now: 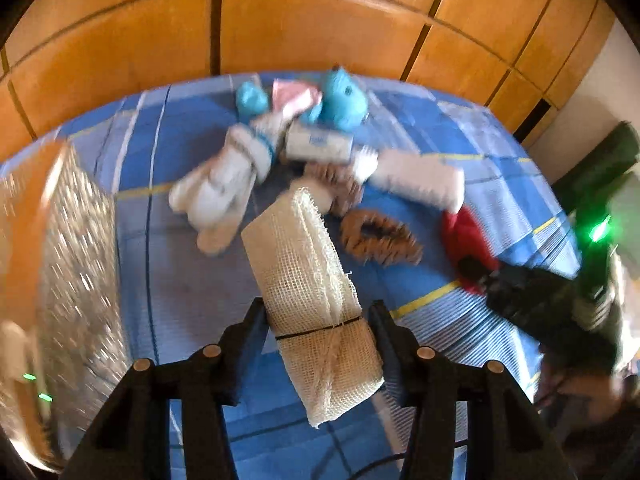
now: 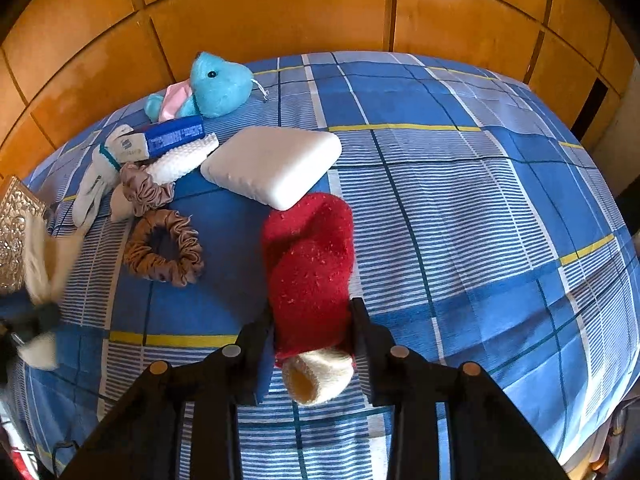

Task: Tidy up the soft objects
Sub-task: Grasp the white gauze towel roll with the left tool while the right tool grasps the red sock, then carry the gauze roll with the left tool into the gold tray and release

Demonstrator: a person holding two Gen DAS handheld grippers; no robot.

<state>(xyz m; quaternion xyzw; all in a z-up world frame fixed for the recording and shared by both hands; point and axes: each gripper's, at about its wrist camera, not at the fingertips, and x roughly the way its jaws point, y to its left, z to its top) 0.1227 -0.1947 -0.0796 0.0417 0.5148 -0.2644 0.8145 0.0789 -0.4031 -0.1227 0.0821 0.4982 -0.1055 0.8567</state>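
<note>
Red sock (image 2: pixel 310 276), low in the frame's centre on the bed's blue checked sheet (image 2: pixel 460 200), is pinched near its cream cuff by the right tongs (image 2: pixel 314 332). Left tongs (image 1: pixel 318 328) clamp a cream mesh cloth roll (image 1: pixel 308 280).

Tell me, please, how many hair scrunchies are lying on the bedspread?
2: a brown scrunchie lies flat left of the red sock; a paler grey-pink scrunchie sits just behind it against the white glove. Others may be hidden.

A home bedroom: plaid bedsheet (image 2: pixel 460 208) beside wooden wardrobe doors (image 2: pixel 280 20).
</note>
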